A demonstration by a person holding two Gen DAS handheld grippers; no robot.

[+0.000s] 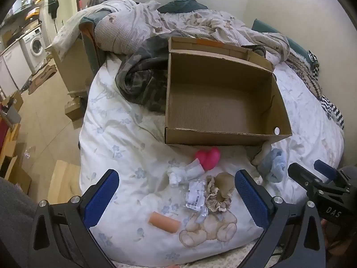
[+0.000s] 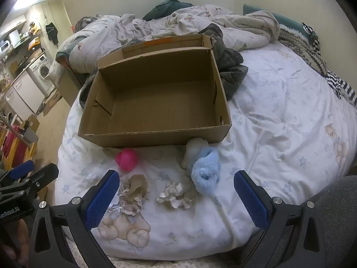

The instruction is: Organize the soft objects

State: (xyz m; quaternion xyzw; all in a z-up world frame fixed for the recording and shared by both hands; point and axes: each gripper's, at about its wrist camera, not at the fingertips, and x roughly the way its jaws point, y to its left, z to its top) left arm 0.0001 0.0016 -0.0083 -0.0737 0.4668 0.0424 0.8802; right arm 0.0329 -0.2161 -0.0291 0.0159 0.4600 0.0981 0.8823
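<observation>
An empty open cardboard box [image 1: 223,111] [image 2: 156,102] sits on the bed. In front of it lie a pink heart-shaped toy [image 1: 208,157] [image 2: 127,158], a fluffy light-blue item [image 1: 273,167] [image 2: 206,170], a cream plush piece [image 2: 195,148], a beige frilly cloth [image 1: 219,191] [image 2: 133,189], a white-and-beige frilly scrunchie [image 2: 176,195], a pale bundled cloth [image 1: 185,174], crumpled plastic wrap [image 1: 195,197] and a peach cylinder [image 1: 165,222]. My left gripper [image 1: 176,197] is open above the wrap and cloth. My right gripper [image 2: 176,197] is open over the scrunchie.
The bed [image 2: 279,122] has a white floral sheet with a bear print. Rumpled blankets [image 1: 156,22] and a dark camouflage garment [image 1: 142,78] lie behind the box. The bed's left edge drops to a floor with boxes [image 1: 67,178]; a washing machine [image 1: 35,44] stands far left.
</observation>
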